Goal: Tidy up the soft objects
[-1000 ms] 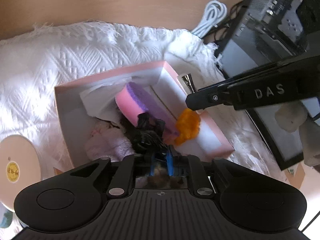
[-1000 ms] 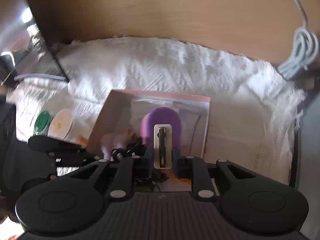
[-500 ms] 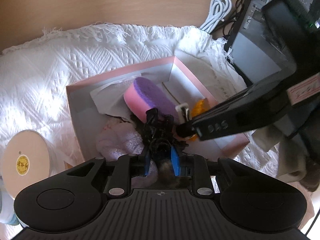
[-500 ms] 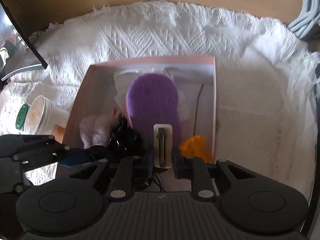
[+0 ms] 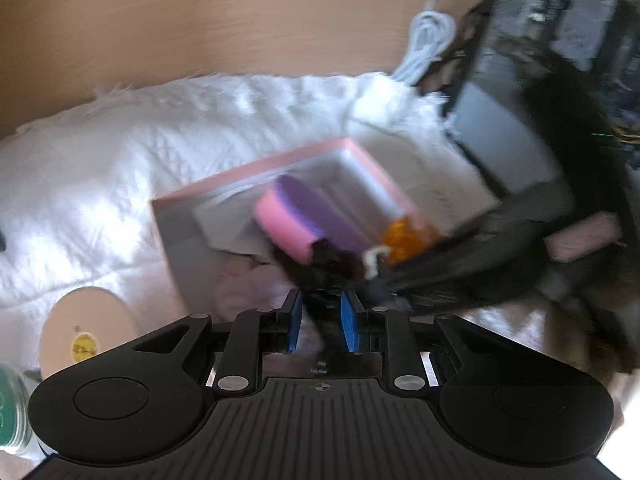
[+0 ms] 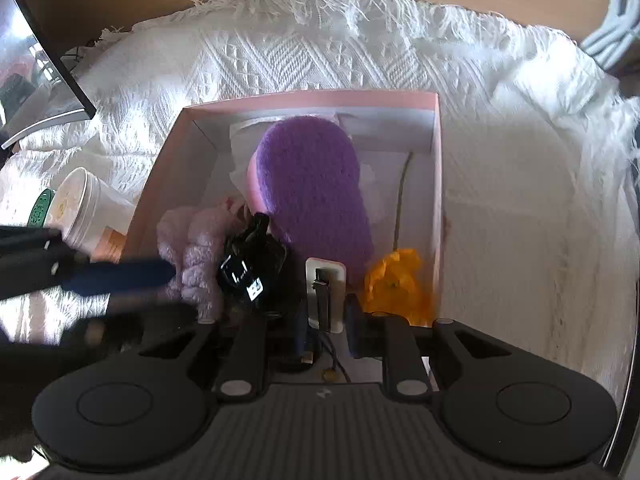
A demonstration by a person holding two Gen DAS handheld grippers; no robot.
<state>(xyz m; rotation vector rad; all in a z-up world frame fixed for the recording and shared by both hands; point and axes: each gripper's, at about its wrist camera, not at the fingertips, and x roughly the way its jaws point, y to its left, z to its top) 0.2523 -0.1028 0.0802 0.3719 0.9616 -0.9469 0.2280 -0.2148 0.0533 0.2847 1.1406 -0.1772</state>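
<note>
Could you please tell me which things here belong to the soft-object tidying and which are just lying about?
Part of the job:
pink box
purple-and-pink sponge
lilac fluffy item
orange soft item
black bundle

Just lying about:
white tub
white cable
white cloth

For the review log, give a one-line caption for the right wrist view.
Right gripper holding a white clip over a pink cardboard box of soft items, including a purple-and-pink sponge.

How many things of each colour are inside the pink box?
Purple and pink sponge: 1
Lilac fluffy thing: 1
Black cable bundle: 1
Orange soft thing: 1
White clip, held in the right gripper: 1
Total: 5
</note>
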